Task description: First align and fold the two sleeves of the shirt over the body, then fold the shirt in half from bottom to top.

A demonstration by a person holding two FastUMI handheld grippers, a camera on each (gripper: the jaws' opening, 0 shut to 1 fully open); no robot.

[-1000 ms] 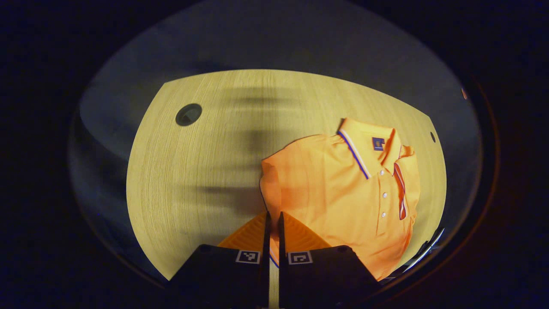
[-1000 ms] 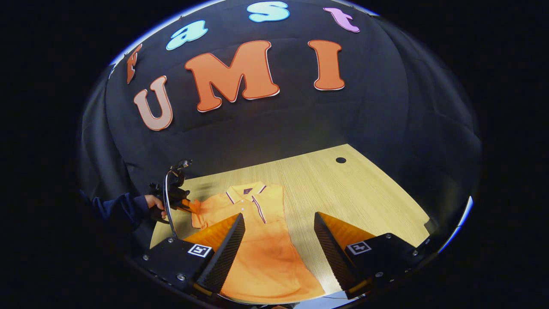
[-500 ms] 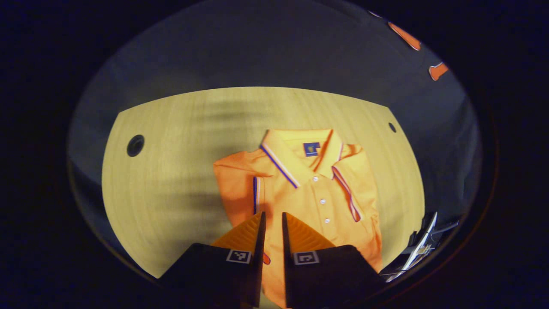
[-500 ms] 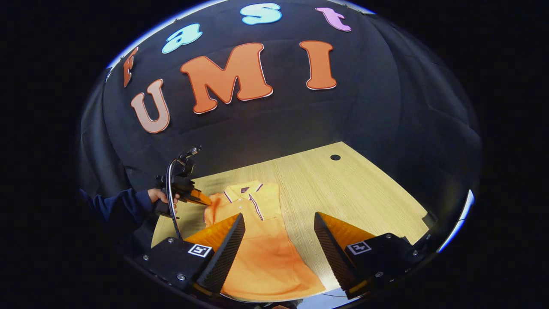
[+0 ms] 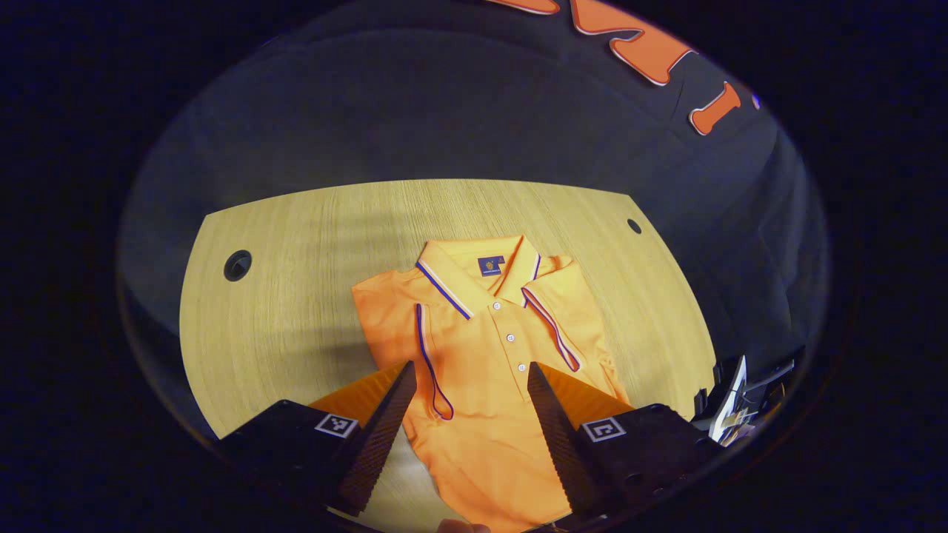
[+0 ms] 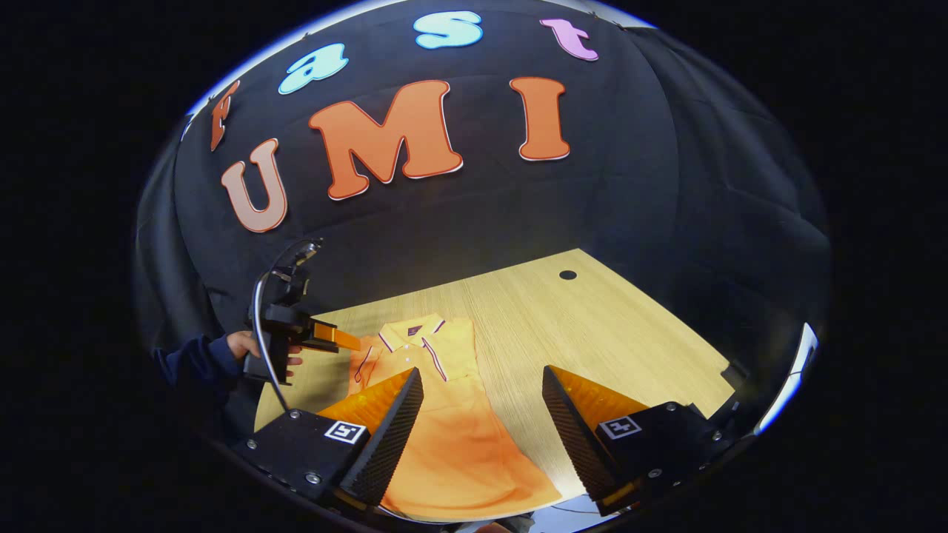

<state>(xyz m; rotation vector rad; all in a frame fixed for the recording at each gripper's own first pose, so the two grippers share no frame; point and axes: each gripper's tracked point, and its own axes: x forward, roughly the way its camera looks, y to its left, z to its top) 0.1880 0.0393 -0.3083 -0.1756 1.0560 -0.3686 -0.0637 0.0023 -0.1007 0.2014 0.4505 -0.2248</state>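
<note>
A light wooden table (image 5: 296,244) carries an orange polo shirt (image 5: 489,370) lying flat, collar away.

— Hidden? Shirt (image 5: 481,355) hem, cut off at the bottom edge between the tongs in the left gripper view.
— And the collar label (image 5: 490,265)?
— Too small to read. Near worktop (image 6: 592,333) edge also cut off.

1 orange shirt (image 5: 489,355) on 1 wooden table (image 5: 296,296), with 3 buttons (image 5: 509,337) down its placket and 2 sleeves (image 5: 392,318) folded over its body; 2 round holes (image 5: 238,264) in the tabletop; 2 grippers, left gripper (image 5: 468,379) and right gripper (image 6: 481,385)
</note>
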